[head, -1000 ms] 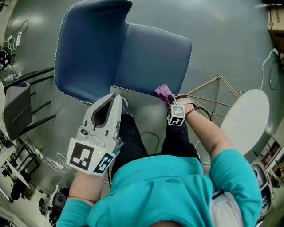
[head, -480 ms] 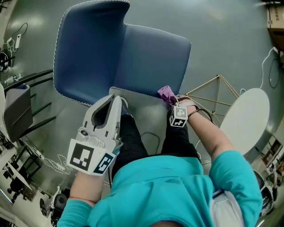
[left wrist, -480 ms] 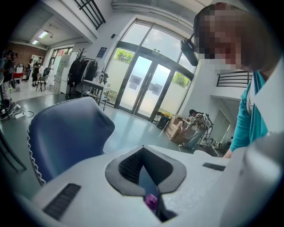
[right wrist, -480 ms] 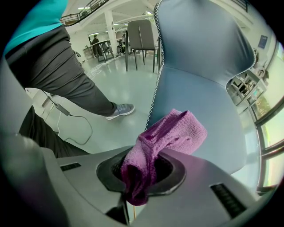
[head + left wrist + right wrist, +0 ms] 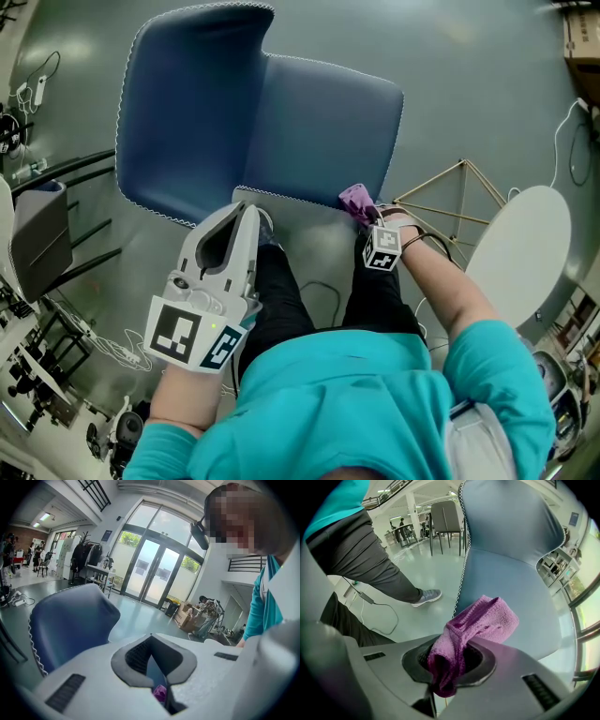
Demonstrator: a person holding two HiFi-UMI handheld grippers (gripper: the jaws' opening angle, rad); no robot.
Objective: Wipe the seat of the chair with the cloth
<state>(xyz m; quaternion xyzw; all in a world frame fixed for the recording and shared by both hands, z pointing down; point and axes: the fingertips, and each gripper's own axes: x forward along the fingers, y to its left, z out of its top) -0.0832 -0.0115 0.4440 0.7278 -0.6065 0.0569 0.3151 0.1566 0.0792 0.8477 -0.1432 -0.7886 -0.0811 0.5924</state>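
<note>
Between the right gripper's (image 5: 452, 665) jaws, visible only in its own view, purple terry cloth (image 5: 483, 618) sat clamped near the blue padded seat (image 5: 513, 585).

head view: from above, steeply down, chair (image 5: 281, 122) at mid-range | left gripper view: low, near level, past chair toward glass doors (image 5: 154, 573) | right gripper view: close along seat (image 5: 511, 597) | shared: chair, all three

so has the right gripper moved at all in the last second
Yes, slightly: the right gripper, holding the cloth, has slid rightward along the front edge of the chair seat.
</note>
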